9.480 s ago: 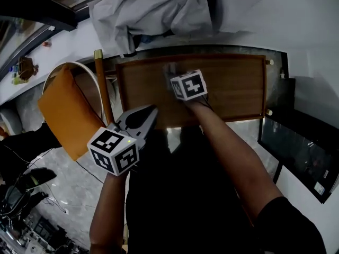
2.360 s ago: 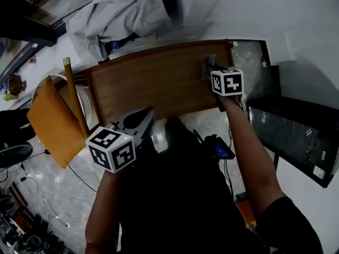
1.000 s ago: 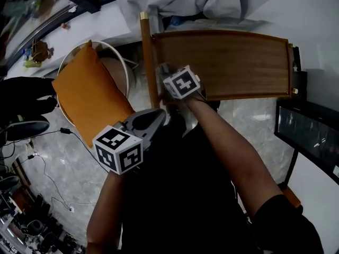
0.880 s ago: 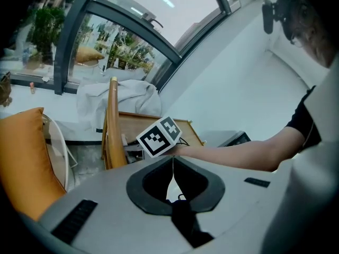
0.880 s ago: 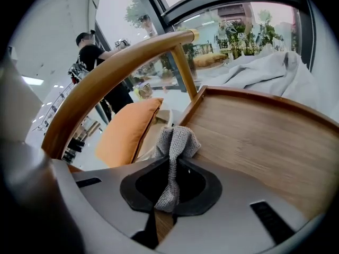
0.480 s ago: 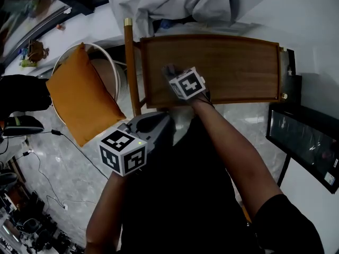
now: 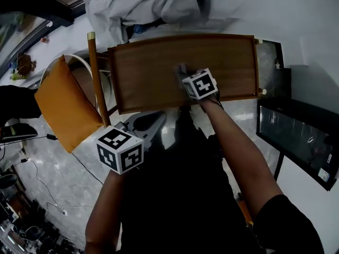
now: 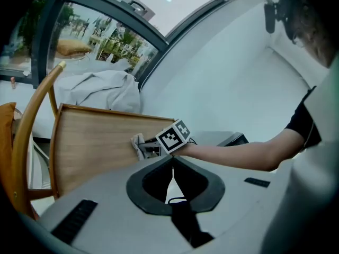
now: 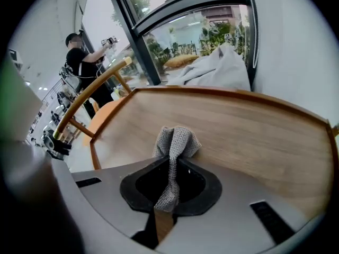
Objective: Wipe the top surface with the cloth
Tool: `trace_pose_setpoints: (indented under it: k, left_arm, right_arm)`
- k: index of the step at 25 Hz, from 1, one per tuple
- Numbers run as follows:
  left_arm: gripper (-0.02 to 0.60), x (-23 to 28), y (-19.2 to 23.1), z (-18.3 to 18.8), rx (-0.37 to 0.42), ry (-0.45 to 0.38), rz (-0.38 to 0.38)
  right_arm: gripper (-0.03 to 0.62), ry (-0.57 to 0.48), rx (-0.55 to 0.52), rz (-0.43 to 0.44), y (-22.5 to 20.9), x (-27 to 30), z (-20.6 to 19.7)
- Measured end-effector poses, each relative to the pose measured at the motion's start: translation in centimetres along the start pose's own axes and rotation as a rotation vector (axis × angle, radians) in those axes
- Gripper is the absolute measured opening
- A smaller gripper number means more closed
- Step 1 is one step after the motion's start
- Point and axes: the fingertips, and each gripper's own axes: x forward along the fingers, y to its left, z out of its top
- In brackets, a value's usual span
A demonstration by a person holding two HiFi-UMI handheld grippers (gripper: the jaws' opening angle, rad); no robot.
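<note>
1. Right gripper (image 9: 170, 160): the jaws are closed on the cloth (image 9: 176, 141). A narrow strip of the cloth runs back between the jaws. The bunched end fans out ahead of the tips.
2. Cloth: grey, knitted. The bunched end appears to rest on the top (image 9: 249, 128); the gripper body hides the contact line. In the head view it lies on the wood just past the right gripper's marker cube (image 7: 200, 83), right of the top's centre and nearer the person's edge.
3. Top: brown wood, rectangular, with a raised rim.
4. Left gripper (image 8: 172, 162): the jaws are together, with only a thin slit between them. They hold nothing. The gripper hangs off the top's near edge, on the person's side and well apart from the cloth, and points toward the top.
5. Surroundings:
   - A chair (image 7: 96, 75) with a curved wooden frame stands against the top's left end. An orange cushion (image 7: 62, 110) sits on it.
   - Pale grey fabric (image 7: 140, 7) is heaped beyond the far edge.
   - A person (image 9: 85, 62) stands far off by the windows.
</note>
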Motion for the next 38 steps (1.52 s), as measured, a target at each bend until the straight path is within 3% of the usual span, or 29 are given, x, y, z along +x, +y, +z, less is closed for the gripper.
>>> trace_pose_setpoints:
  k: [16,24,38]
  left_arm:
    - [0.017,9.2,-5.1,1.2,0.024,0.03,-0.05]
    - [0.018,11.6,-6.6,1.5,0.029,0.047,-0.057]
    - [0.018,11.4,-6.5,1.8,0.02,0.036,-0.049]
  right_arm:
    - [0.041,-0.015,0.082,-0.122,-13.5,-7.4,-6.2]
    - [0.041,0.024,0.094,-0.238,-19.8,-11.0,-8.0]
    - [0.041,0.144,0.057,-0.421,-24.6,-13.9,-9.5]
